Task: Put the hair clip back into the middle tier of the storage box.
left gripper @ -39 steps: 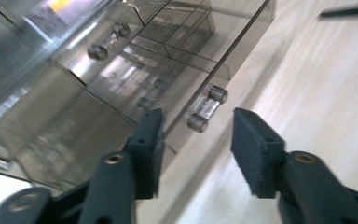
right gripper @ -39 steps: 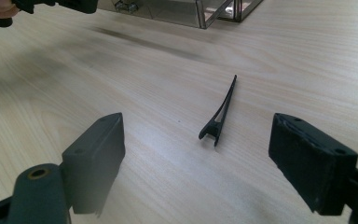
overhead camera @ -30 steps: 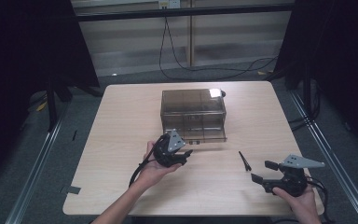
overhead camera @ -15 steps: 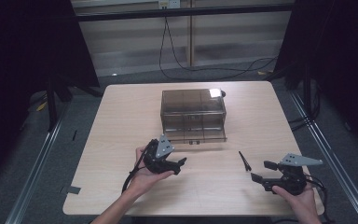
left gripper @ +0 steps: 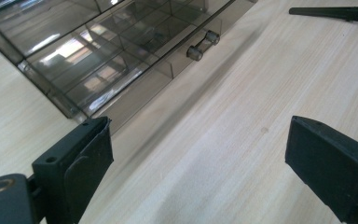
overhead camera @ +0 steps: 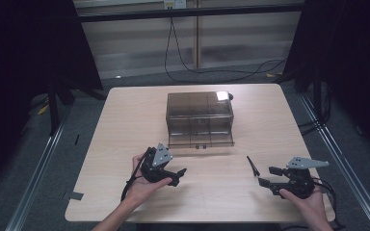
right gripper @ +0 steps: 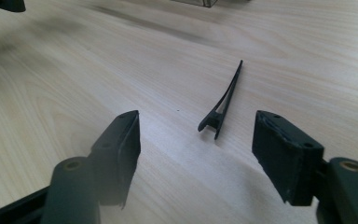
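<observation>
Black clip [right gripper: 221, 106] lies flat on table [overhead camera: 125, 125], right of centre, untouched. Right gripper [overhead camera: 270, 176] just near-right of it, jaws spread, aimed at clip. Drawer [overhead camera: 201, 139] of smoky box [overhead camera: 200, 111] stands part open. Left gripper [overhead camera: 179, 174] near box, spread, empty. Likely left: grab clip, put in drawer.

light: overhead, table [overhead camera: 125, 125] evenly lit, surroundings dark | glare: white patch on box [overhead camera: 200, 119] lid | shadows: soft | blur: near jaws soft in both gripper views
</observation>
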Motion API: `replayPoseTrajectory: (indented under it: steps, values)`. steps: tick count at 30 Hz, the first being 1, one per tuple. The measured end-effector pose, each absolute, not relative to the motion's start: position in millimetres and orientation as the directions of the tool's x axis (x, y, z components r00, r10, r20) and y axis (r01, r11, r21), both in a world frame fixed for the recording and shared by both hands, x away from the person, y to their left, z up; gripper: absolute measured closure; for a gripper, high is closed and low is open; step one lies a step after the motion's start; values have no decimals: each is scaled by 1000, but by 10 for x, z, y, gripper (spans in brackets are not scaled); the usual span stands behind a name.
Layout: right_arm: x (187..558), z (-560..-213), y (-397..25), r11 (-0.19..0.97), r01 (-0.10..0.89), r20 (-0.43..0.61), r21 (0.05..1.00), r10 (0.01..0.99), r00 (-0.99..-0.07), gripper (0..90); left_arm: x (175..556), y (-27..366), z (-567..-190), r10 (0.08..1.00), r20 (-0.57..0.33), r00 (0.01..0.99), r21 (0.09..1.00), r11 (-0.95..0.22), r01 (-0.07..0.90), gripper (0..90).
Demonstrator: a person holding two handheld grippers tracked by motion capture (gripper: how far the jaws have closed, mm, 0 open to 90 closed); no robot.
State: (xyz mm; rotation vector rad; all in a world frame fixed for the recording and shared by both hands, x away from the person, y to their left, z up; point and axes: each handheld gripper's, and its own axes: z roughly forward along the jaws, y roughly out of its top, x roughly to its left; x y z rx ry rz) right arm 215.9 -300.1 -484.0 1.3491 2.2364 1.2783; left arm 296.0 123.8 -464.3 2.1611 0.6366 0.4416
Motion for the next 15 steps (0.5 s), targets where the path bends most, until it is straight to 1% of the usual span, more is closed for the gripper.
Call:
replayPoseTrajectory:
  steps: [3,4,5,6,9,10,12,14,15]
  values:
    - [2185,-4834,-3004,198,613,237,765,798,-553,367,2940,1271,-4659,580,99,808,790,-540,291,74]
    - [2189,-4829,-3002,197,621,246,759,795,-554,389,2930,1285,-4663,578,98,810,789,-542,291,75]
    - [2188,-4821,-3002,202,630,255,750,790,-557,428,2896,1304,-4674,585,101,805,787,-542,295,84]
    - [2190,-4812,-3001,211,639,262,740,785,-562,442,2878,1319,-4679,585,102,805,786,-544,295,104]
    - [2202,-4798,-2985,223,653,273,723,777,-568,437,2825,1372,-4681,581,102,807,781,-550,297,103]
    - [2221,-4793,-2973,220,661,276,718,781,-560,420,2817,1381,-4678,583,102,806,787,-543,293,103]
    - [2260,-4787,-2962,231,664,269,711,784,-560,417,2779,1421,-4650,591,83,803,801,-519,299,103]
    - [2295,-4767,-2948,236,666,268,707,783,-561,359,2749,1456,-4631,600,95,794,805,-516,293,105]
    - [2307,-4754,-2940,234,673,267,702,789,-553,355,2728,1473,-4623,612,109,783,804,-518,292,114]
